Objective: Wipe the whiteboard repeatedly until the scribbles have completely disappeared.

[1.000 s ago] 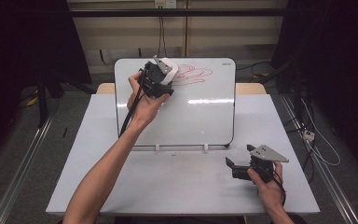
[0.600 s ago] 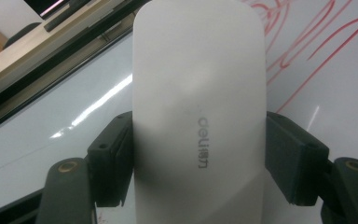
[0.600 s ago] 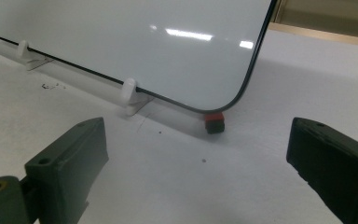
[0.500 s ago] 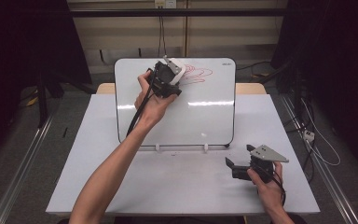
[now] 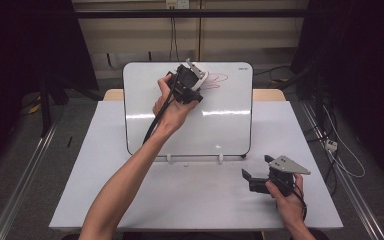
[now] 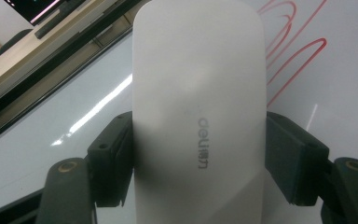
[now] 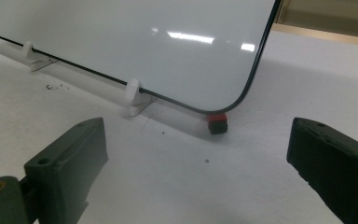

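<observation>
The smooth white plastic whiteboard eraser (image 6: 198, 116) is pinched mid-body by the left gripper (image 6: 198, 154); probably light, rigid, a bit slippery.

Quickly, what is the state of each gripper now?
Left gripper: shut on the white eraser.
Right gripper: open, holding nothing.

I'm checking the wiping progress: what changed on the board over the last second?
The left gripper, shut on the white eraser, slid rightward along the whiteboard top toward the red scribble; less scribble shows now. The right gripper stayed open over the table.
</observation>
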`<state>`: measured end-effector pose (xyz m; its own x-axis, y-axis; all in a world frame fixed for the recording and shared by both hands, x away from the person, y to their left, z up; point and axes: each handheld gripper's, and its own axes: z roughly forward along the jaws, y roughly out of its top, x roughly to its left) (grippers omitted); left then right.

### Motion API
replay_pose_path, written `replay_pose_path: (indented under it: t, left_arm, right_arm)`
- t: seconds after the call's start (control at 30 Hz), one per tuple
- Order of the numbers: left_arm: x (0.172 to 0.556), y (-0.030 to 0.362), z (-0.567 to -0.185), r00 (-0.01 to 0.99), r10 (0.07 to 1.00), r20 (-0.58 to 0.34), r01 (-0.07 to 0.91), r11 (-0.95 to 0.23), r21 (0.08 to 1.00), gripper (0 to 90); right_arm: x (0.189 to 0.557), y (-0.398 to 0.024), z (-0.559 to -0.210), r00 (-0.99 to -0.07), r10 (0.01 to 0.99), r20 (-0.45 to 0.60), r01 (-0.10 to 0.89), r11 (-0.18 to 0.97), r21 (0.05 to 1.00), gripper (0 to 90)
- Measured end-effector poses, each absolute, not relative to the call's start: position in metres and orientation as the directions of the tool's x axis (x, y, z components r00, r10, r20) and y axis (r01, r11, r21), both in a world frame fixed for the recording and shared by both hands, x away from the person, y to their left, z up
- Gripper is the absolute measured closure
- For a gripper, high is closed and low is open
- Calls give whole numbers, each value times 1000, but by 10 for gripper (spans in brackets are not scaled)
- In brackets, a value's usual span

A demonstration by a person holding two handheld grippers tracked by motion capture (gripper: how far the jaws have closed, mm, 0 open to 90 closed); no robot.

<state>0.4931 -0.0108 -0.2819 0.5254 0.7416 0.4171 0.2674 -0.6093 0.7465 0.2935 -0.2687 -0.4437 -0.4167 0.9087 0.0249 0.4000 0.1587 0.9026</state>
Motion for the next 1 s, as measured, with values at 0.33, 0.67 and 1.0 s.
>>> replay_pose_path:
  t: [0.33,0.67,1.0]
  left_arm:
    - [492,-29,-281,535,713,453,247,-645,723,312]
    - [490,-49,-281,549,696,463,233,-659,715,312]
    - [488,-75,-282,559,673,484,223,-684,694,312]
  right_arm:
    - [293,-269,-444,-415,909,28,401,156,903,47]
    - [293,-270,-444,-418,908,26,398,157,904,46]
    - [293,-270,-444,-419,908,25,397,159,904,46]
